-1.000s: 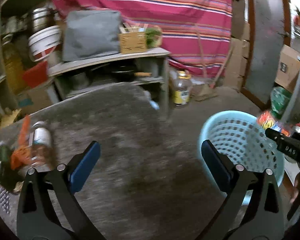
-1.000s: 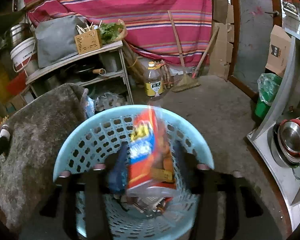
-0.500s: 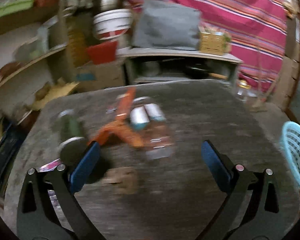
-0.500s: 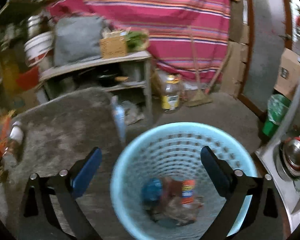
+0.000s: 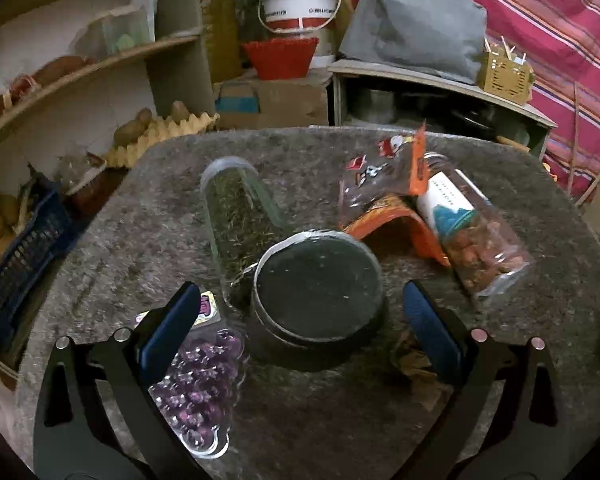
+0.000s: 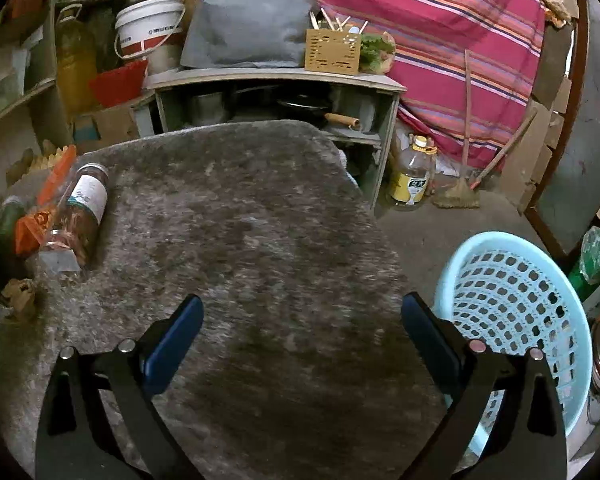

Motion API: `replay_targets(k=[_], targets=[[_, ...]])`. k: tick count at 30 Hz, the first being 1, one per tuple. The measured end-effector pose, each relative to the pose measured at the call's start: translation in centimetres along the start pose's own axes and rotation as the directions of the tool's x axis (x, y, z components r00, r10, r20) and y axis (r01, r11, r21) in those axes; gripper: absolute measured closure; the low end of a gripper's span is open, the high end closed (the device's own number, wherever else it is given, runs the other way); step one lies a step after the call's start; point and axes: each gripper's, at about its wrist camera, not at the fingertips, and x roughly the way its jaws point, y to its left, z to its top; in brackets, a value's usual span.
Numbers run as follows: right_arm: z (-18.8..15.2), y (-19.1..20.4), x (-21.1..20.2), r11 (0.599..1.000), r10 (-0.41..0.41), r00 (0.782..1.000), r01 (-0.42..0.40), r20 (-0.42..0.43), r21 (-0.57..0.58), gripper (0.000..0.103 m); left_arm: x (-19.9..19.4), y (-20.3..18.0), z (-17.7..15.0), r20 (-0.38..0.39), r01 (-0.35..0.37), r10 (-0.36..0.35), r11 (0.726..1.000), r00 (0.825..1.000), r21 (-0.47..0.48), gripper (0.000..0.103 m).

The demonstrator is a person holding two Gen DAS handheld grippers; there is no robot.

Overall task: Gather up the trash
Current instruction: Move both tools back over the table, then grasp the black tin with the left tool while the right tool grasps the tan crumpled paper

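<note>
In the left wrist view my left gripper [image 5: 300,316] is open, its fingers on either side of a round dark tin [image 5: 318,280] standing on the grey furry table [image 5: 160,216]. Around the tin lie a clear tube of green stuff [image 5: 236,216], an orange wrapper [image 5: 396,216], a clear jar of brown bits [image 5: 468,228], a plastic pack of purple beads [image 5: 200,384] and a brown scrap [image 5: 416,364]. In the right wrist view my right gripper [image 6: 300,340] is open and empty over bare table [image 6: 260,220]. The light blue basket [image 6: 516,300] stands at the right. The jar [image 6: 80,216] lies far left.
Shelves with a white bucket [image 5: 298,4], a red bowl [image 5: 280,56] and egg trays [image 5: 160,132] stand behind the table. A dark blue crate [image 5: 16,260] sits at the left. An oil bottle [image 6: 412,176] and a broom [image 6: 460,192] are on the floor.
My left gripper swung left from the basket side to the trash pile and closed in around the tin. My right gripper dropped the red packet in the basket and moved left over the table.
</note>
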Motion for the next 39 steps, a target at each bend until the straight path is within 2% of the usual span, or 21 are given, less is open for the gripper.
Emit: replay_targets(k=[1, 2, 4, 10, 15, 20, 25, 32, 39], targets=[[0.1, 0.2, 0.1, 1.0, 0.004, 1.0, -0.004, -0.002, 0.005, 0.006, 0.5, 0.4, 0.0, -0.018, 0.027, -0.027, 1.0, 0.999, -0.009, 0.022], [0.1, 0.5, 0.1, 1.0, 0.01, 1.0, -0.01, -0.003, 0.009, 0.006, 0.7, 0.5, 0.0, -0.026, 0.061, -0.061, 0.998, 0.998, -0.018, 0.024], [0.2, 1.1, 0.2, 1.0, 0.015, 1.0, -0.015, -0.005, 0.003, 0.006, 0.3, 0.2, 0.0, -0.01, 0.073, -0.073, 0.997, 0.997, -0.005, 0.034], [0.6, 3.4, -1.0, 0.999, 0.029, 0.999, -0.029, 0.019, -0.023, 0.006, -1.7, -0.5, -0.1, 0.031, 0.079, -0.081, 0.995, 0.996, 0.059, 0.035], [0.3, 6.9, -2.2, 0.996, 0.062, 0.998, -0.06, 0.032, -0.068, 0.006, -4.5, 1.9, -0.2, 0.076, 0.056, -0.063, 0.994, 0.995, 0.09, 0.035], [-0.4, 11.3, -2.8, 0.987, 0.088, 0.996, -0.083, 0.034, -0.138, 0.006, -5.7, 6.8, -0.3, 0.084, 0.026, -0.03, 0.999, 0.996, 0.039, 0.035], [-1.6, 16.2, -3.1, 0.971, 0.132, 0.991, -0.128, 0.007, -0.2, 0.006, -4.8, 11.8, -0.6, 0.046, 0.0, 0.001, 0.999, 0.999, -0.039, 0.035], [-2.1, 20.7, -3.6, 0.958, 0.185, 0.983, -0.179, 0.002, -0.225, 0.006, -4.8, 14.7, -0.6, 0.057, -0.017, 0.019, 0.999, 0.998, -0.038, 0.035], [-2.6, 23.5, -2.8, 0.95, 0.184, 0.983, -0.183, -0.02, -0.252, 0.007, -3.4, 16.7, -0.8, 0.023, 0.004, -0.002, 0.996, 1.0, -0.089, 0.035]])
